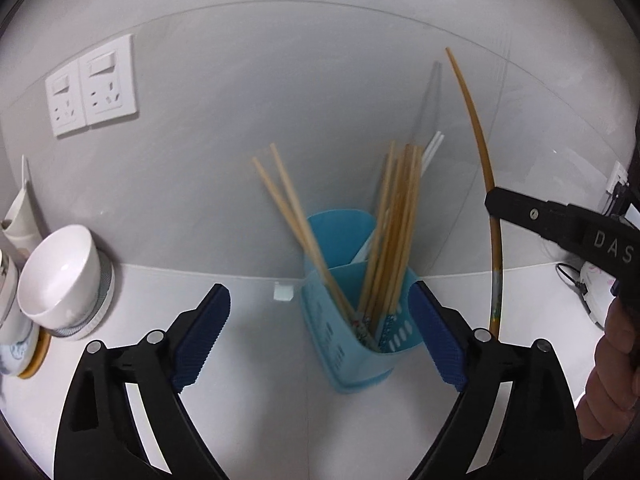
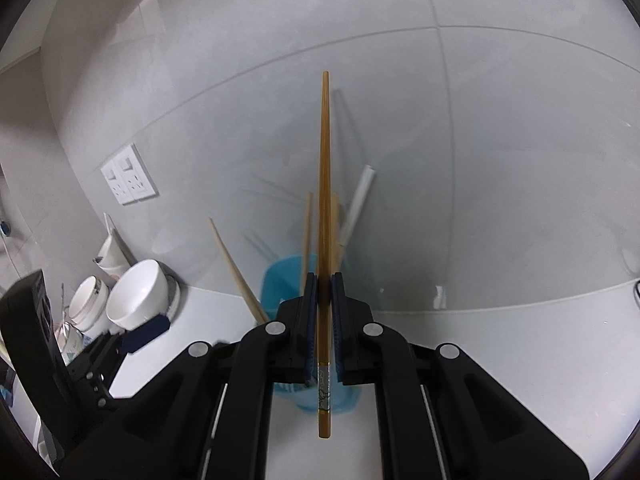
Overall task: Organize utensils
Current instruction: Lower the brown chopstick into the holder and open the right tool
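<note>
A blue plastic utensil holder (image 1: 360, 320) stands in the counter's corner with several wooden chopsticks (image 1: 392, 232) leaning in it. It also shows in the right wrist view (image 2: 280, 280), behind the fingers. My left gripper (image 1: 320, 332) is open, its blue pads on either side of the holder, touching nothing. My right gripper (image 2: 323, 320) is shut on a darker brown chopstick (image 2: 324, 184), held upright above and in front of the holder. That chopstick (image 1: 476, 128) and my right gripper (image 1: 496, 200) show at the right of the left wrist view.
A white bowl (image 1: 60, 276) lies tilted on stacked dishes at the left, also in the right wrist view (image 2: 140, 292). Wall sockets (image 1: 92, 88) sit on the tiled wall. A white appliance with cable (image 1: 592, 288) stands at the right.
</note>
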Demonstrator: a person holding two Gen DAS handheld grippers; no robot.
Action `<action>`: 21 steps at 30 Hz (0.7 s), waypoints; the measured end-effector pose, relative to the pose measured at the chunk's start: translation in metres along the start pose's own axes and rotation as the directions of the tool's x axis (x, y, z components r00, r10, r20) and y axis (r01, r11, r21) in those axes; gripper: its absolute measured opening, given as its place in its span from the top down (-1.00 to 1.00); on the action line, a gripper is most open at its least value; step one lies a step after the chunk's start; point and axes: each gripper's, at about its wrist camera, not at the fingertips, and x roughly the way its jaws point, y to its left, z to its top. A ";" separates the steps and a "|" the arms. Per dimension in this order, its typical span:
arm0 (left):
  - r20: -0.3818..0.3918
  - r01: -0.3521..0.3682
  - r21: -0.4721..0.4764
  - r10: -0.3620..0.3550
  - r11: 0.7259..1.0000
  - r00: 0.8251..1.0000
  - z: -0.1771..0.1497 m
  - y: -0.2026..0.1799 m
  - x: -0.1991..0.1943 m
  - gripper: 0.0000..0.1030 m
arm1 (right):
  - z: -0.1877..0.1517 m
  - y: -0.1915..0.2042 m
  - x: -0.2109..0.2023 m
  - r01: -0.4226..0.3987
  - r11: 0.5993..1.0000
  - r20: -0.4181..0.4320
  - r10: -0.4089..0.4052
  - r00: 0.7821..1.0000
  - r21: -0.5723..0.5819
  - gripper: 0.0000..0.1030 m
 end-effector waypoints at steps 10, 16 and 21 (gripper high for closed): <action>-0.038 -0.031 -0.018 0.031 0.999 0.999 -0.007 0.021 0.001 -0.88 | 0.000 0.018 0.021 -0.063 0.998 0.072 0.065 0.995 -0.032 0.88; -0.057 -0.047 -0.029 0.046 0.998 0.997 -0.010 0.036 0.008 -0.88 | -0.010 0.022 0.038 -0.016 0.999 0.081 0.020 0.996 -0.041 0.88; -0.071 -0.055 -0.047 0.051 0.997 0.996 -0.013 0.043 0.013 -0.88 | -0.019 0.021 0.052 -0.012 0.999 0.071 0.014 0.997 -0.039 0.88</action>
